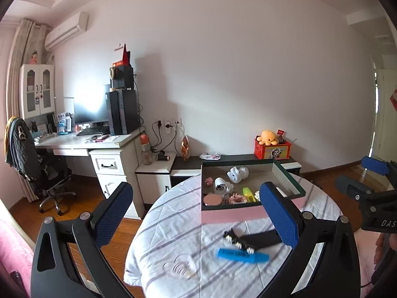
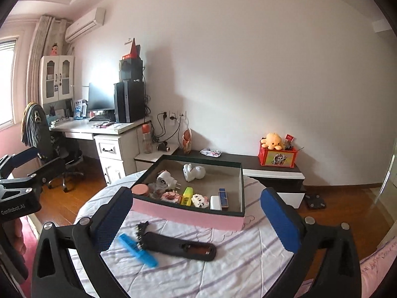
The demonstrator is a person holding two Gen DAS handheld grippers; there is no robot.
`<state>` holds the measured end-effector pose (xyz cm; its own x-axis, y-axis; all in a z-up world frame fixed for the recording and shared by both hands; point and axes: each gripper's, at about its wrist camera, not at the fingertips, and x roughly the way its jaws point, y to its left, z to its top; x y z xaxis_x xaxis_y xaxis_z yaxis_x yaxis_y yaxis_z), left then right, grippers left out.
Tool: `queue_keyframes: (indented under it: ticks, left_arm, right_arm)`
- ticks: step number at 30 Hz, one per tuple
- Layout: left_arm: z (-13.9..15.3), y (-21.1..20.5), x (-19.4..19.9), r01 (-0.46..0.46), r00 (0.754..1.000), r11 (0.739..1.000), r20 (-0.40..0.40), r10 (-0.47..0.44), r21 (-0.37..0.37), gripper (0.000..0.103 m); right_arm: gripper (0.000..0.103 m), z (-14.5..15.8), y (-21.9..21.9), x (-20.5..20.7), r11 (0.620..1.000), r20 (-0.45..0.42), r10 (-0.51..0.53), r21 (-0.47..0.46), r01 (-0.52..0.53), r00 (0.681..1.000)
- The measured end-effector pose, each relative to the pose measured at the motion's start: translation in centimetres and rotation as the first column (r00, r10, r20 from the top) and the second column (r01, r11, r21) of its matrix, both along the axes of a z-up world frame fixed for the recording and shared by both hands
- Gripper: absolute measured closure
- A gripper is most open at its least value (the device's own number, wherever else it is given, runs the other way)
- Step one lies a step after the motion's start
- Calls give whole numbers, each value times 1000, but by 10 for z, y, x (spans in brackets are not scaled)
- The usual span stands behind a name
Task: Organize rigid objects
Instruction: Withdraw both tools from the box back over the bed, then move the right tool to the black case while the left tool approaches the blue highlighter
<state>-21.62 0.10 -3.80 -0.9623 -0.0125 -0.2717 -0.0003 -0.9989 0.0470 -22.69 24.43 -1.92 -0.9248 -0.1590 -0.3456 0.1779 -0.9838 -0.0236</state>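
Note:
A pink box (image 1: 230, 214) (image 2: 188, 214) with a dark rim stands on the round table (image 1: 173, 223) (image 2: 248, 260), which has a striped white cloth. Inside lie a white rabbit figure (image 2: 194, 172), a white plug adapter (image 2: 166, 180), a yellow highlighter (image 2: 187, 196) and several other small items. In front of the box a black case (image 1: 260, 239) (image 2: 178, 247) with metal bits lies beside a flat blue case (image 1: 243, 255) (image 2: 137, 249). My left gripper (image 1: 196, 198) and right gripper (image 2: 197, 198) hover above the table, both open and holding nothing.
A white desk (image 1: 82, 141) with a computer and an office chair (image 1: 29, 164) stand at the left. Behind the table, a low cabinet (image 2: 273, 171) carries a red box with an orange plush (image 2: 273, 141). Wooden floor surrounds the table.

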Motion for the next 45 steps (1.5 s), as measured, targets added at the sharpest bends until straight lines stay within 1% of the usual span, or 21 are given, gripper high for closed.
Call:
queue_keyframes:
  ticks: [3, 6, 9, 15, 21, 29, 35, 40, 45]
  left_arm:
    - [-1, -2, 20, 4, 1000, 1000, -7, -4, -4, 0]
    - [-1, -3, 36, -10, 1000, 1000, -17, 9, -25, 0]
    - [1, -5, 46, -6, 1000, 1000, -25, 6, -22, 0]
    - [3, -6, 57, -1, 999, 1000, -32, 0, -13, 0]
    - [1, -1, 64, 9, 1000, 1000, -30, -10, -22, 0]
    - [-3, 3, 57, 14, 1000, 999, -8, -14, -28, 0]
    - [-13, 5, 44, 12, 1000, 999, 27, -11, -39, 0]
    - [-27, 8, 27, 14, 997, 999, 78, -11, -43, 0]
    - [-51, 18, 3, 41, 986, 998, 162, -33, -46, 0]
  right_arm:
    - [0, 1, -3, 26, 1000, -13, 1, -10, -1, 1000]
    - [0, 2, -5, 43, 1000, -16, -8, -11, 8, 1000]
    - [0, 3, -5, 57, 1000, -19, -15, -5, 15, 1000]
    - [0, 5, -2, 73, 999, -23, -34, -7, 34, 999]
    - [0, 4, -2, 78, 999, -20, -34, -6, 34, 999]
    - [0, -1, 1, 76, 999, -4, -41, -8, 41, 999]
    - [0, -11, 5, 65, 999, 28, -47, -12, 47, 999]
    - [0, -23, 12, 52, 998, 64, -53, -18, 55, 997]
    - [0, -42, 21, 34, 997, 114, -64, -28, 68, 991]
